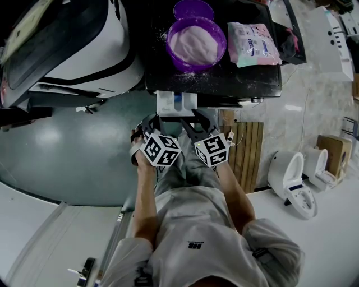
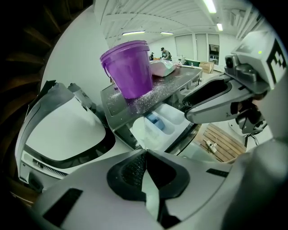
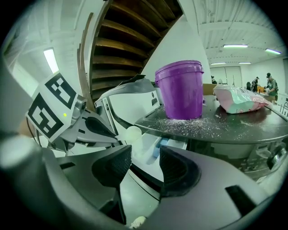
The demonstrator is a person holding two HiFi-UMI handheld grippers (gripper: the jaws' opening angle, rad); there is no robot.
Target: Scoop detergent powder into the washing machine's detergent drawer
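A purple bucket (image 1: 196,42) of white powder stands on the washing machine's dark top (image 1: 224,81), its lid (image 1: 193,10) behind it. The white detergent drawer (image 1: 176,103) is pulled out below the top's front edge, with a blue insert. My left gripper (image 2: 145,152) is shut on the thin handle of a white scoop (image 2: 138,130), whose bowl sits over the drawer (image 2: 166,117). To its right, my right gripper (image 3: 145,157) stands open with nothing between its pads, aimed at the drawer (image 3: 153,150). In the head view both grippers (image 1: 151,122) (image 1: 193,119) hang just short of the drawer.
Spilled powder speckles the machine top around the bucket (image 3: 180,90). A pink-and-white detergent bag (image 1: 252,44) lies right of the bucket. A white machine with a dark door (image 1: 73,45) fills the left. A wooden slat board (image 1: 249,151) and white appliances (image 1: 291,179) sit on the right.
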